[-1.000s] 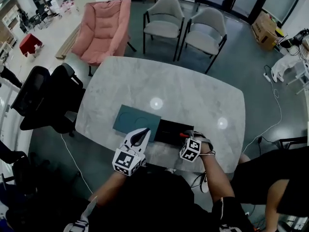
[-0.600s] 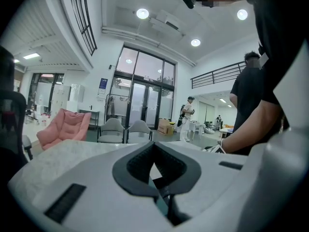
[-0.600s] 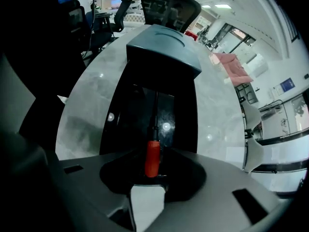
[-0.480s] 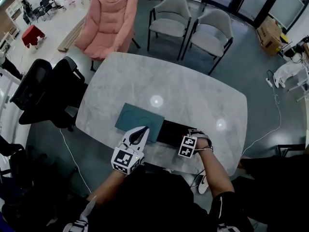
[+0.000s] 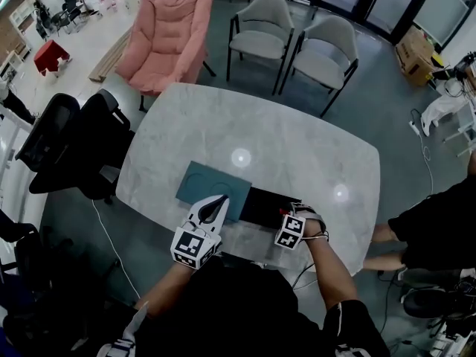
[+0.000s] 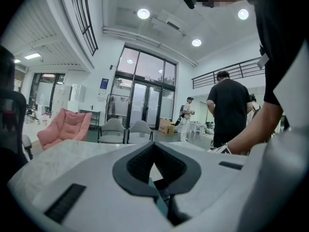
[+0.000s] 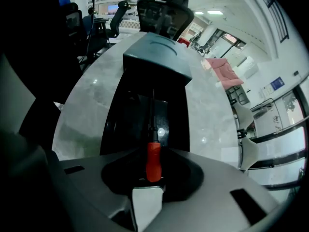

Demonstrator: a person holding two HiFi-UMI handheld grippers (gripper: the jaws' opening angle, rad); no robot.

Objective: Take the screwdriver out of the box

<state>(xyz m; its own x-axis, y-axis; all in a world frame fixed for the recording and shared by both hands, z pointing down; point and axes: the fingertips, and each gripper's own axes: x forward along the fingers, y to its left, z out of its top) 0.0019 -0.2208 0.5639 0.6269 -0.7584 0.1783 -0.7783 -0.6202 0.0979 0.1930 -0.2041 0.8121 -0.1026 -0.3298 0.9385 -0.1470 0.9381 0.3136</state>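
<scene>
In the right gripper view a screwdriver [image 7: 153, 161] with a red handle and a dark shaft lies lengthwise in the open black box [image 7: 126, 122]. My right gripper [image 7: 153, 151] points steeply down into the box. Its jaws are closing with the red handle between them, and dark gaps still show on both sides of the handle. The head view shows that gripper [image 5: 288, 213] at the box's [image 5: 262, 203] near right corner. My left gripper [image 5: 221, 200] rests on the near edge of the teal lid [image 5: 204, 184], its tips together with nothing held. From its own view the left gripper [image 6: 154, 146] looks level across the table.
The marble table [image 5: 297, 155] has a near edge just under both grippers. A black office chair [image 5: 74, 147] stands at the left, and a pink chair [image 5: 163, 39] and two grey chairs [image 5: 294, 39] at the far side. A person in black [image 5: 439, 225] stands at the right.
My right gripper has sunk a little into the box, over the red handle. The left gripper has stayed put. The person at the right has shifted.
</scene>
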